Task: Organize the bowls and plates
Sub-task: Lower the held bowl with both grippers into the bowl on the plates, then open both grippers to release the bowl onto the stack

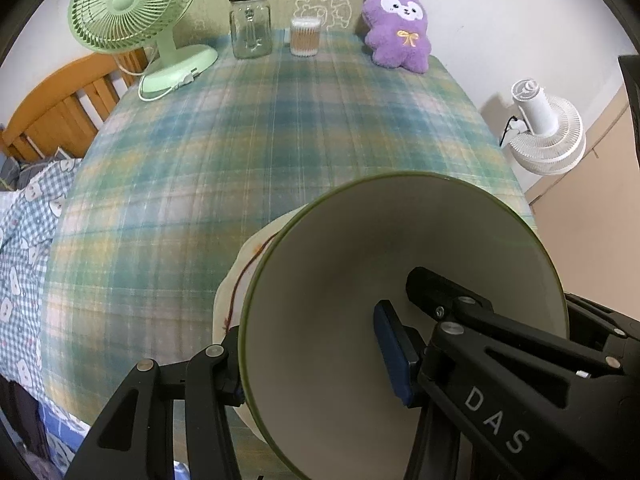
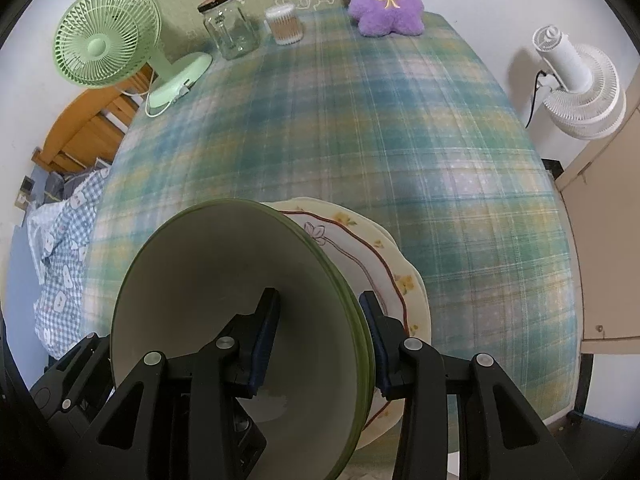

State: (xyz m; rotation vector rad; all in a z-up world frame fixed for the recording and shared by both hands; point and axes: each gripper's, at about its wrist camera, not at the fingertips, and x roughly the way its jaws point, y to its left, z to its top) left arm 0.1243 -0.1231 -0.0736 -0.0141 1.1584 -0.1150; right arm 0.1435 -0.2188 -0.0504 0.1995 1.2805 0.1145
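A green-rimmed cream bowl (image 1: 360,280) fills the near part of both views (image 2: 224,288). My left gripper (image 1: 312,360) straddles its left rim, one finger outside and one blue pad (image 1: 394,356) inside. My right gripper (image 2: 320,344) straddles its right rim the same way, and the bowl looks like two stacked rims there. A cream plate with a red line and yellow flowers (image 2: 384,264) lies under the bowl on the plaid cloth; its edge shows in the left wrist view (image 1: 236,280). The left gripper's body shows at the lower left of the right view.
The plaid tablecloth (image 1: 240,140) covers the table. At the far edge stand a green desk fan (image 1: 132,12), a glass jar (image 1: 250,24), a cotton-swab tub (image 1: 305,36) and a purple plush (image 1: 400,28). A white fan (image 1: 548,128) is off the right edge; a bed is left.
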